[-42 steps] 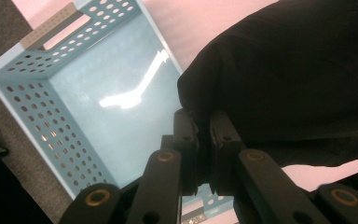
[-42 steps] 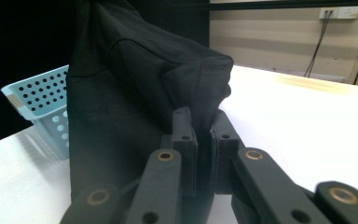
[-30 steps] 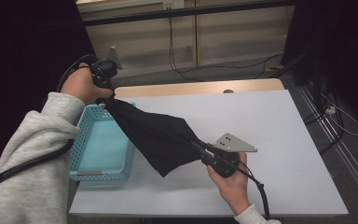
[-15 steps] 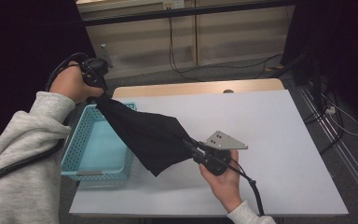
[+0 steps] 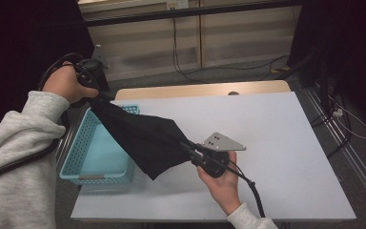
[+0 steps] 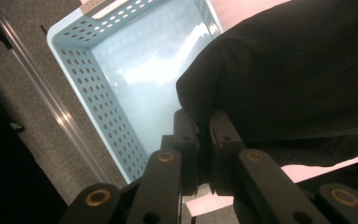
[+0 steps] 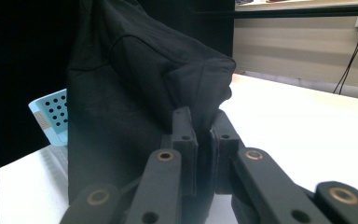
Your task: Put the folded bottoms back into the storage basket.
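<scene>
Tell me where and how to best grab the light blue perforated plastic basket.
Grip the light blue perforated plastic basket by its near rim, coming straight down. It stands upright and open-topped, and the black cloth hangs over its far right corner, so the near edge is freest.

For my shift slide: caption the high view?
Both grippers hold a black cloth stretched above the blue basket.

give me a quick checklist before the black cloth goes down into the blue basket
1. Left gripper shut on the black cloth: ok.
2. Right gripper shut on the cloth's other end: ok.
3. Blue basket empty inside: ok.
4. Cloth lifted off the white table: cannot tell, its lowest corner hangs close to the surface.
5. Cloth lined up over the basket: not ok, much of it hangs past the basket's right rim, over the table.
6. Basket fully on the table: not ok, its left side overhangs the edge.
</scene>
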### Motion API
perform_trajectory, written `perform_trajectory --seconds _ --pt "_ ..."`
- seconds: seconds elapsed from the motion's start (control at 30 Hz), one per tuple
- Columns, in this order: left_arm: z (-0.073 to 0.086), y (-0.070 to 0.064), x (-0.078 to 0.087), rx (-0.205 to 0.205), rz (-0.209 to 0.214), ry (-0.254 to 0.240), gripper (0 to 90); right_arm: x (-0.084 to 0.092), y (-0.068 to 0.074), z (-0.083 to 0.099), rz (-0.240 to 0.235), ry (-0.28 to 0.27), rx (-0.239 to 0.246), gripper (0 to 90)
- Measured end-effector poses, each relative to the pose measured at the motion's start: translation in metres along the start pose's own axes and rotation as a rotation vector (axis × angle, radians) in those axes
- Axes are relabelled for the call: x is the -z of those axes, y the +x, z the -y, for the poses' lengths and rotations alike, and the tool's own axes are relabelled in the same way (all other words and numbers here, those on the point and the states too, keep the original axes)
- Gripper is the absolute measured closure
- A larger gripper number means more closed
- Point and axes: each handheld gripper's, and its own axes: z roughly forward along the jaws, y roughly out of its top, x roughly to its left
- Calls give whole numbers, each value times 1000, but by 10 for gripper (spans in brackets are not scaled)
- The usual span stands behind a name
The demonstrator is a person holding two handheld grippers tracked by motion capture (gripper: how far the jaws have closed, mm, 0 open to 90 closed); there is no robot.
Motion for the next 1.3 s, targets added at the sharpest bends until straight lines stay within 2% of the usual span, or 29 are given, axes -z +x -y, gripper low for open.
perform_trajectory --seconds 0.4,0.63,0.77,1.3 --pt "7 12 10 17 -15 -18 836 -12 6 -3 -30 -8 -4 836" --pt "12 21 18 40 -18 -25 836 -19 12 -7 -49 -16 -4 837" --pt "14 24 25 54 -34 -32 835 -24 16 -10 -65 -19 -7 836" --pt "15 44 37 87 -73 -39 835 -43 46 -11 -106 -33 4 837"
